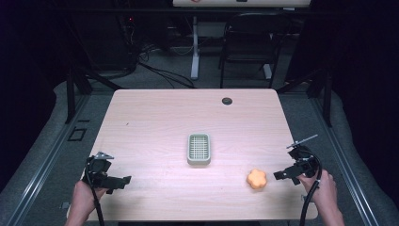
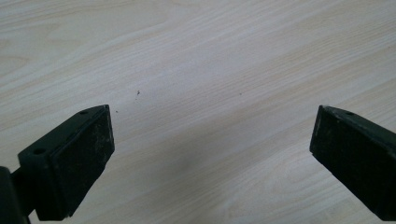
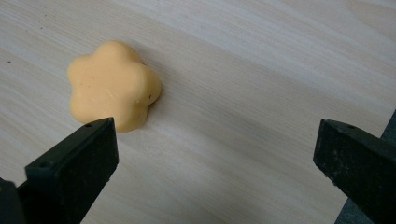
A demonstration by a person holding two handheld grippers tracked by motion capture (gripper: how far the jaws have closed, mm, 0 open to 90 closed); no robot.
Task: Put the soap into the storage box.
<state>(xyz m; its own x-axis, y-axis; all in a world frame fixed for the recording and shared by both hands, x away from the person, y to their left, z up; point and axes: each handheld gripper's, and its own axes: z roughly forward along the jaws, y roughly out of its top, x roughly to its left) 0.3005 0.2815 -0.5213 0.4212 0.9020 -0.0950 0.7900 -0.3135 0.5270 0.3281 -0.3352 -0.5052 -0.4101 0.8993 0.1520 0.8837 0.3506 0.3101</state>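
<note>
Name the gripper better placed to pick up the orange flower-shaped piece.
Right. The right gripper is open right beside the orange flower-shaped piece; the left gripper is open across the table.

table [image 1: 150, 122]: pale matt woodgrain | flower piece [image 3: 112, 84]: smooth matt orange | jaws: matt black

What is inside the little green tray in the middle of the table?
The green tray holds nothing loose; a white grid insert covers its floor, so whatever lies beneath is hidden.
</note>
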